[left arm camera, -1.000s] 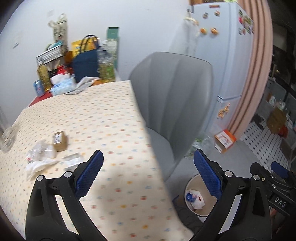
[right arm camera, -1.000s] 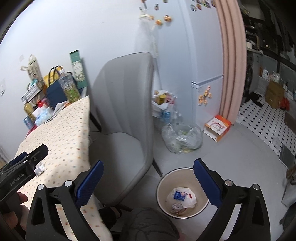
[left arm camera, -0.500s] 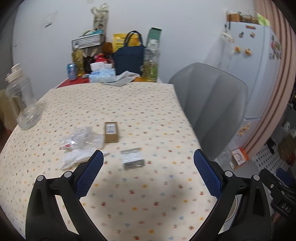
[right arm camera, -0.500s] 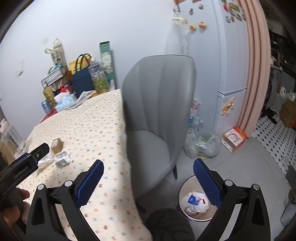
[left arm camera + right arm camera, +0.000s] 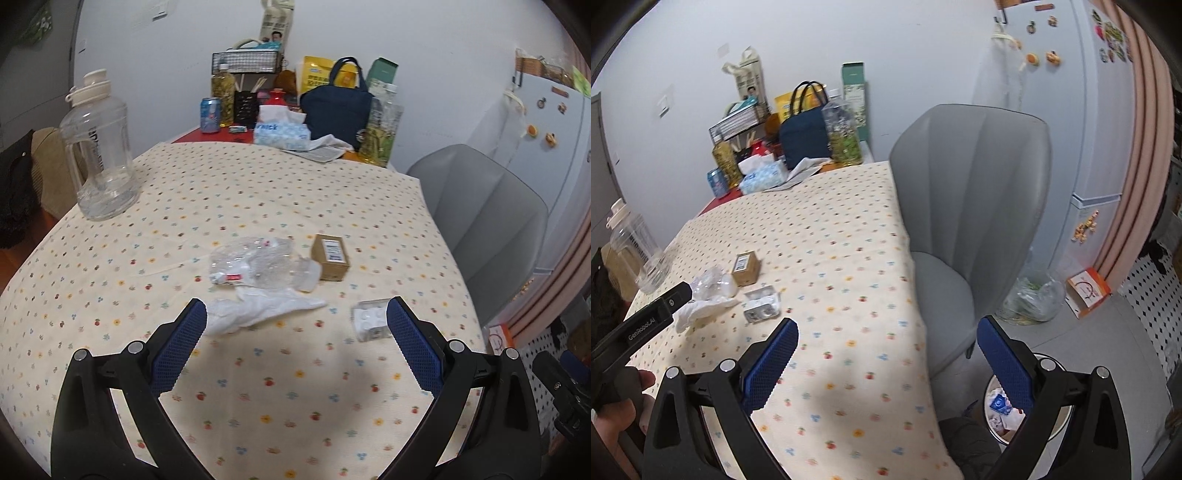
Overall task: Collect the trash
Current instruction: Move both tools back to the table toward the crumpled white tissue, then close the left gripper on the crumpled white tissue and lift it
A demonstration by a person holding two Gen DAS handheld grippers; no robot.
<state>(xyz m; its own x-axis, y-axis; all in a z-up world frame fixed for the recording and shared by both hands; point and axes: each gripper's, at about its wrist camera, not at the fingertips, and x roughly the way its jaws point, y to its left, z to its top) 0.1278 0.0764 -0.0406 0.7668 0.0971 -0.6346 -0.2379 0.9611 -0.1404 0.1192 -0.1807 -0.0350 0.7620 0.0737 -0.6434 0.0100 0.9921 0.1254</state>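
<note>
Left gripper (image 5: 295, 334): black plastic arms, blue cross-hatched pads (image 5: 179, 349), silver pivot screws. Right gripper (image 5: 884, 354): same build. Left unit's black body, seen from the right wrist, carries white "GenRobot.AI" lettering; a hand (image 5: 613, 417) grips its handle

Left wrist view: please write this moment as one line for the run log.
phase: approach | left gripper: open, empty, above white tissue | right gripper: open, empty | on table: plastic wrap, brown box, blister pack
</note>
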